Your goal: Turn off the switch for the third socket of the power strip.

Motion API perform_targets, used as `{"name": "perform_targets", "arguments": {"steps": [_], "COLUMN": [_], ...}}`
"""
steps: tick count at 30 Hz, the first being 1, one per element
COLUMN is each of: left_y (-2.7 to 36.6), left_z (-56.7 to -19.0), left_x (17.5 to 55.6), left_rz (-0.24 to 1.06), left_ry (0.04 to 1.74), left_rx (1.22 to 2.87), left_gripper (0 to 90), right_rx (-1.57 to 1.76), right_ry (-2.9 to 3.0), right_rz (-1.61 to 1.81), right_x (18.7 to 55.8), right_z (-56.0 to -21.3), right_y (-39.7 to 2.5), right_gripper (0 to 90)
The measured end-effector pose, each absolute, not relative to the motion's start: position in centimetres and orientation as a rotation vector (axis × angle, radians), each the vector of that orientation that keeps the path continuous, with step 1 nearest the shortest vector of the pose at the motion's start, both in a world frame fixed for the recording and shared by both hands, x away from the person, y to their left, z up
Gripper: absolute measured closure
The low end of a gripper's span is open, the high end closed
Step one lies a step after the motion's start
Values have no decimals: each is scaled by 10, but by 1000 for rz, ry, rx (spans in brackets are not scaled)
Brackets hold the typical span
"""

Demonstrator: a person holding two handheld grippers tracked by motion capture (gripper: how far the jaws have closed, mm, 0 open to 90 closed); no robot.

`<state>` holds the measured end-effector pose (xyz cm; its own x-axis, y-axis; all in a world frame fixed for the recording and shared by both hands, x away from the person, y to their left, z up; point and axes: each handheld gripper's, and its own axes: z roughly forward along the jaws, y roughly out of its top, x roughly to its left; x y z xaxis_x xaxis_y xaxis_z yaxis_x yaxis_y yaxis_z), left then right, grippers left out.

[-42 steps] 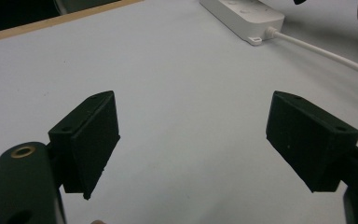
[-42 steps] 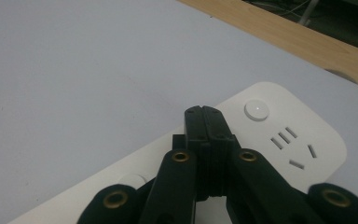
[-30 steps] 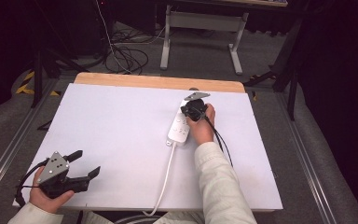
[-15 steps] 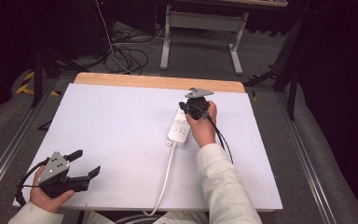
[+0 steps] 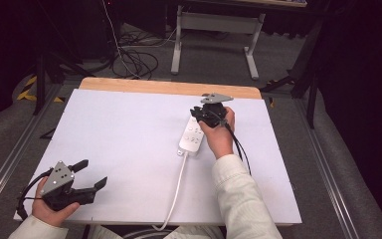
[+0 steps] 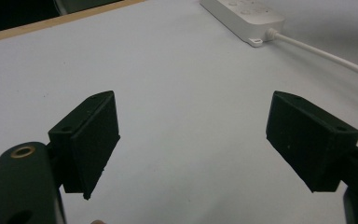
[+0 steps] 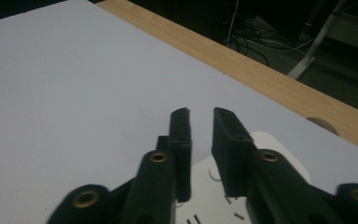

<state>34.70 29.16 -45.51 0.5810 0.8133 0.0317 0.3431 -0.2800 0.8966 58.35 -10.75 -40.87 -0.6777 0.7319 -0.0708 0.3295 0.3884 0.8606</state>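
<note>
A flat white plastic power strip (image 5: 192, 135) lies lengthwise right of centre on the white table surface (image 5: 119, 129), its white cord (image 5: 175, 191) trailing toward the person's near edge. The right gripper (image 7: 200, 116) is positioned over the strip's far end with its black jaws drawn close, a narrow gap between them and nothing held; this placement suggests a press on, or a pinch at, that end of the strip. The left gripper (image 5: 90, 174) rests well apart at the near left corner, jaws spread wide and empty, apparently parked clear of the work.
</note>
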Motion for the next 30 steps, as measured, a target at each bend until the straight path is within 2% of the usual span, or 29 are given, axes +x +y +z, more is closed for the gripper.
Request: {"name": "perform_targets", "arguments": {"steps": [1,2,3,5,9,30], "left_y": [292,292,292,292,293,293], "left_z": [-455,-455,-455,-455,-454,-454], "left_x": [347,347,347,347,348,348], "left_rz": [624,625,624,628,635,640], "left_ry": [936,937,937,937,937,936], "left_rx": [1865,1865,1864,1867,1867,1870], "left_gripper": [176,176,176,176,176,176], "right_rx": [910,904,904,904,888,838], "right_ry": [2205,2204,2204,2207,2199,2224], "right_rz": [1234,1235,1235,1256,1297,1349], "right_x": [580,579,579,574,561,528], "right_z": [-406,-404,-404,-400,-390,-368], "right_y": [-108,-109,-109,-110,-114,-129], "right_gripper": [625,585,585,498,415,333]}}
